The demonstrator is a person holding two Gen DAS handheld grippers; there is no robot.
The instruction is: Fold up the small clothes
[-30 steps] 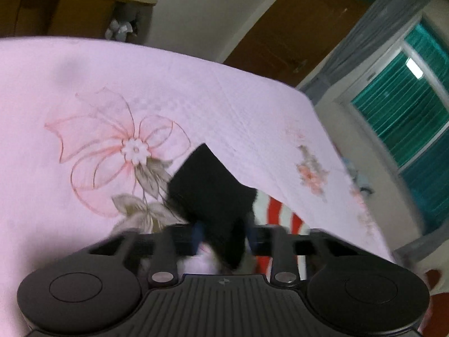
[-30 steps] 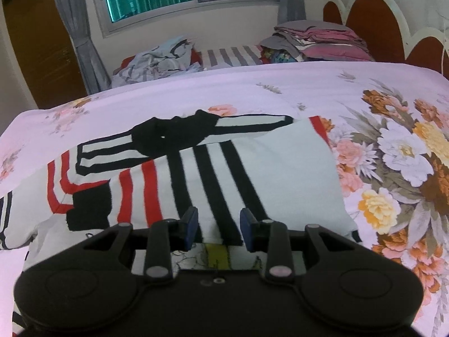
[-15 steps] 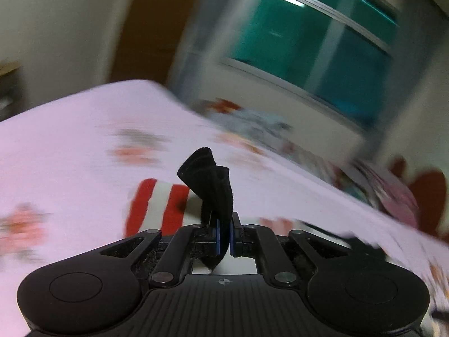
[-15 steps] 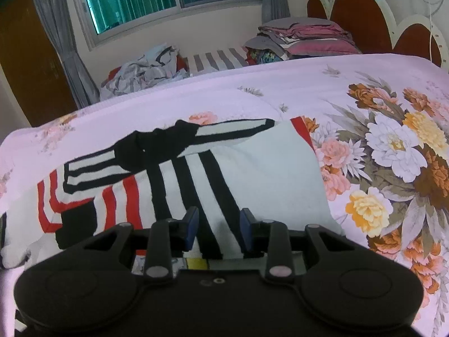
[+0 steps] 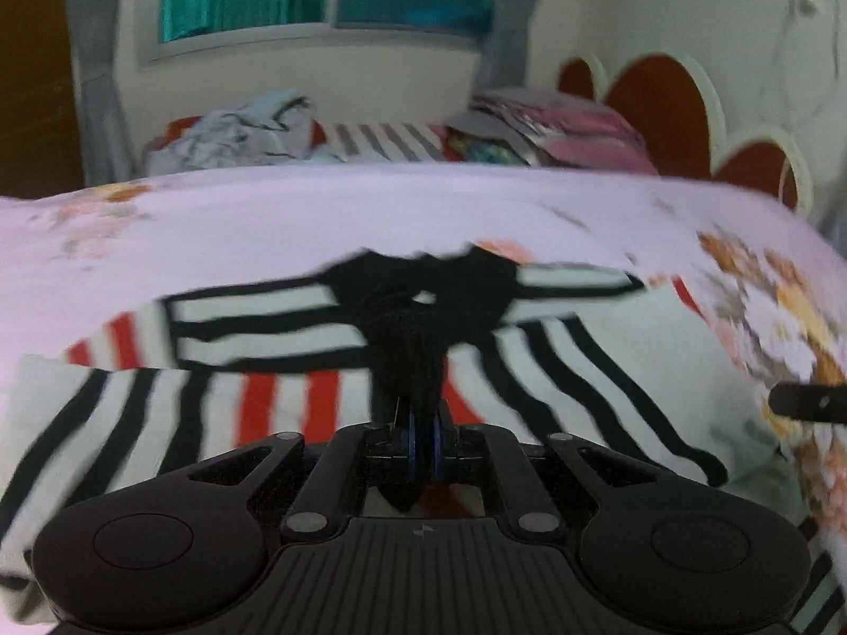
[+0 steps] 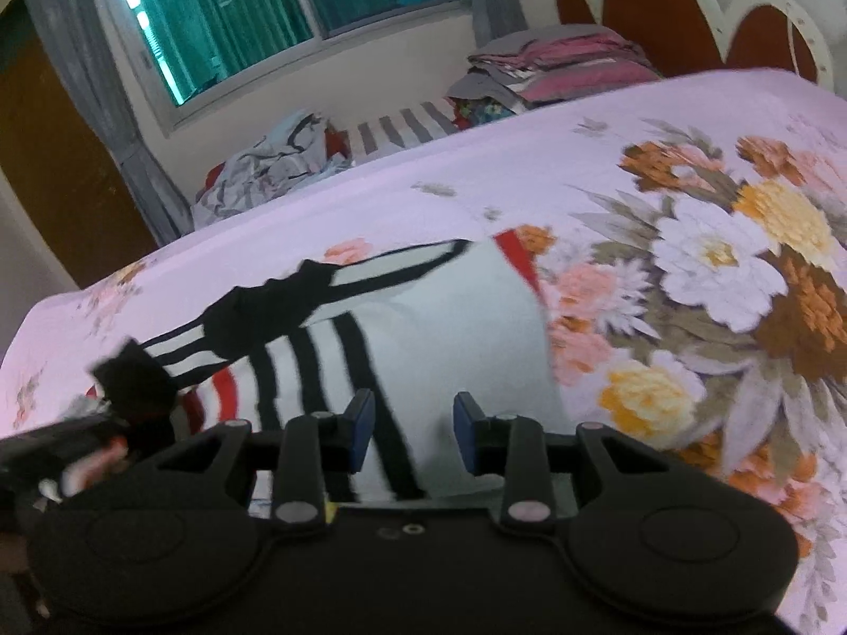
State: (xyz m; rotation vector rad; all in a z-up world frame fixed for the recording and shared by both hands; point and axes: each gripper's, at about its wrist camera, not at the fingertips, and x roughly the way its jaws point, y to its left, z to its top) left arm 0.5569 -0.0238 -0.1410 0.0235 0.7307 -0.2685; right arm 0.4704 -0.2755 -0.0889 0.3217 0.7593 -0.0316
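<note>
A small white sweater (image 5: 598, 370) with black and red stripes lies flat on the pink floral bedsheet (image 5: 264, 222). My left gripper (image 5: 422, 431) is shut on a black cuff (image 5: 410, 365) of the sweater and holds it above the red-striped part. In the right wrist view the sweater (image 6: 455, 328) lies ahead. My right gripper (image 6: 410, 431) is open and empty, just above the sweater's near edge. The left gripper (image 6: 69, 439) with the black cuff (image 6: 137, 381) shows at the left edge there.
A heap of loose clothes (image 6: 270, 169) and a stack of folded clothes (image 6: 556, 63) lie beyond the bed's far edge under the window. The red headboard (image 6: 688, 21) stands at the right. The right gripper's finger (image 5: 810, 402) shows at the left wrist view's right edge.
My left gripper shut on the black cuff, then swung round with it over the sweater body. My right gripper stayed open and shifted right along the near edge.
</note>
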